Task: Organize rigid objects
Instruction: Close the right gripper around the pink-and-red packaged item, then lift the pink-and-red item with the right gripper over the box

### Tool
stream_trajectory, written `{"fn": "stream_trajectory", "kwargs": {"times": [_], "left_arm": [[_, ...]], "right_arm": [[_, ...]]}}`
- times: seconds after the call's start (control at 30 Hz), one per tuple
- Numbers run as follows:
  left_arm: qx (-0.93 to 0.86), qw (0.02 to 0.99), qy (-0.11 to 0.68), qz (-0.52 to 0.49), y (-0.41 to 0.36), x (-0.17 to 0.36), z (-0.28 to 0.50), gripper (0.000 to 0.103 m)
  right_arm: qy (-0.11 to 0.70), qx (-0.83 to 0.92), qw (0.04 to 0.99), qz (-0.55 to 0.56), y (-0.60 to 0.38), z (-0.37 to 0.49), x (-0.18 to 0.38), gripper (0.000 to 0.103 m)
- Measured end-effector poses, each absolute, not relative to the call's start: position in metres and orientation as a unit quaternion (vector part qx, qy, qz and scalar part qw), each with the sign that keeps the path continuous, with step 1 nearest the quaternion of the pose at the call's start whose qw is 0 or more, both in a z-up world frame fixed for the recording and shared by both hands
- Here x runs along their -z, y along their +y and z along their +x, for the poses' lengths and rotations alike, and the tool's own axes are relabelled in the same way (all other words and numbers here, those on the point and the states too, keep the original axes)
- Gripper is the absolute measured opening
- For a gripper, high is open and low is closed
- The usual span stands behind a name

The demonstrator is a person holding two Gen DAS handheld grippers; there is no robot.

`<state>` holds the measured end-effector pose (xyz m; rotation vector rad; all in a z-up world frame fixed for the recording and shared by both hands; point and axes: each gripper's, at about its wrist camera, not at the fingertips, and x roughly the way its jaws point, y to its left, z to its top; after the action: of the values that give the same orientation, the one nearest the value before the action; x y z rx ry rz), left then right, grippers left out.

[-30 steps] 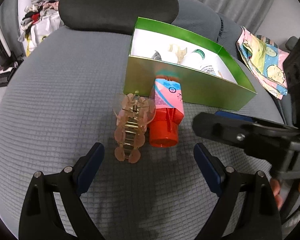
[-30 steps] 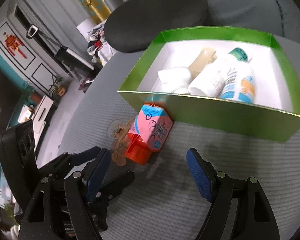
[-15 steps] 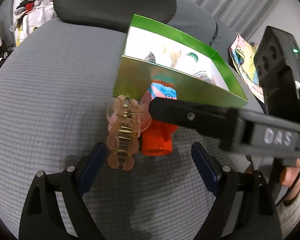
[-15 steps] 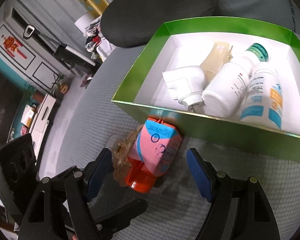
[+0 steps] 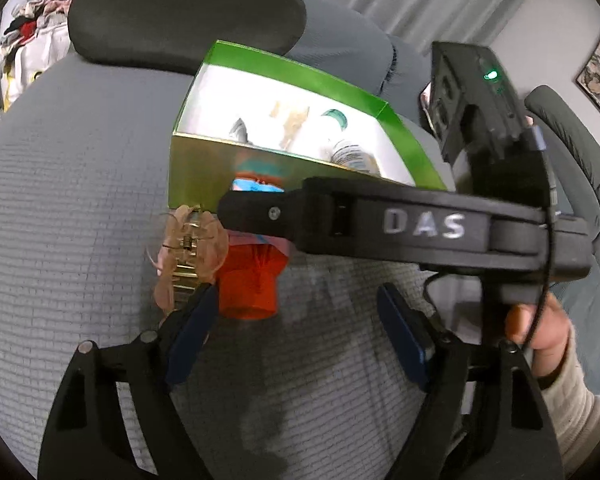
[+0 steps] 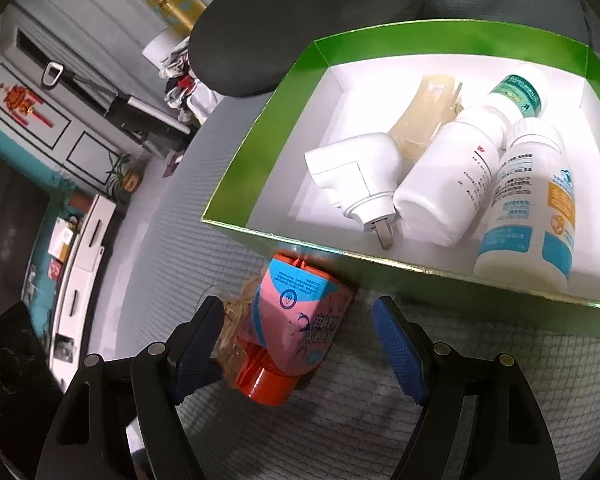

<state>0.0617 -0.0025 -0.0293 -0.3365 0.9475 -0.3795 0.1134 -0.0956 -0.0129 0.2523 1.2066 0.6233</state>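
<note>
A pink tube (image 6: 300, 320) with a red cap (image 5: 248, 284) lies on the grey cushion against the green box's front wall (image 5: 204, 176). A translucent pink hair claw (image 5: 188, 248) rests at its left side. My right gripper (image 6: 296, 348) is open and straddles the tube without its pads touching it. Its black finger (image 5: 420, 224) crosses the left wrist view and hides the tube's middle. My left gripper (image 5: 296, 336) is closing. Only grey fabric lies between its pads, and its left fingertip is beside the claw and the red cap.
The box holds a white plug adapter (image 6: 356, 172), a beige clip (image 6: 424, 112) and white bottles (image 6: 452, 176). A dark cushion (image 5: 180, 12) lies behind the box. A person's hand (image 5: 540, 332) holds the right gripper. Clothes (image 5: 32, 40) are piled at far left.
The right gripper has moved forward over the tube and now straddles it, its finger swinging across the left wrist view. The left jaws have narrowed and crept up to the claw and cap.
</note>
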Motion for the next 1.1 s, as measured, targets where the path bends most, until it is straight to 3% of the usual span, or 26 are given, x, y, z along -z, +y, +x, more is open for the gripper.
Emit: {"fn": "stream_trajectory", "kwargs": {"times": [0.17,0.43,0.5,1.1], "left_arm": [[0.184,0.851,0.464,-0.161,-0.007,0.038,0.073,0.074],[0.166,0.855,0.473,-0.129,-0.024,0.048,0.089,0.067],[0.156,0.857,0.476,-0.122,-0.025,0.054,0.096,0.056],[0.066,0.871,0.481,-0.078,-0.053,0.06,0.1,0.05]], "right_arm": [[0.569,-0.299,0.759,0.105,-0.086,0.117,0.018,0.078],[0.58,-0.308,0.747,0.104,-0.083,0.121,0.024,0.06],[0.578,-0.312,0.748,0.094,-0.083,0.12,0.022,0.054],[0.556,-0.335,0.749,0.132,-0.104,0.093,0.021,0.045]]}}
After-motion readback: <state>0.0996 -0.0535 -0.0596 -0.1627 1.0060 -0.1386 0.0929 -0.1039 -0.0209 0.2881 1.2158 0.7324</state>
